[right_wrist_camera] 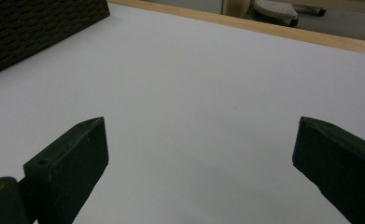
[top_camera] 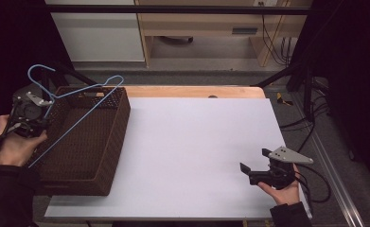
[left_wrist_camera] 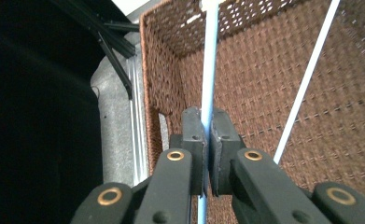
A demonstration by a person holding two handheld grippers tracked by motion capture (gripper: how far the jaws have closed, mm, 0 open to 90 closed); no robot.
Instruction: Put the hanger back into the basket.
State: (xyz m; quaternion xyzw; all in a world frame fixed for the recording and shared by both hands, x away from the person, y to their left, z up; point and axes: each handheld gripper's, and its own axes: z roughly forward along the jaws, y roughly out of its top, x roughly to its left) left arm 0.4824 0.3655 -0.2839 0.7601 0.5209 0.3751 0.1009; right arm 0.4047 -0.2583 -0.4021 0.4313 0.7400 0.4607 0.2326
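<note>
Two claws work here: the left claw [left_wrist_camera: 207, 135] pinches a thin blue wire hanger [top_camera: 74, 94] by one rod, holding it tilted over the brown woven basket [top_camera: 108, 156] at the counter's [top_camera: 192, 142] left end. The hanger's lower end is hidden behind the hand. The right claw [top_camera: 254, 160] rests near the right edge, jaws spread wide over bare white surface. No writing is legible. Dark surroundings, with pale wooden furniture and cables behind.

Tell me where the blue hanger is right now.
In the high view the blue hanger is at the table's left, over the brown wicker basket, its hook past the far rim. The left gripper is clamped on its wire.
</note>
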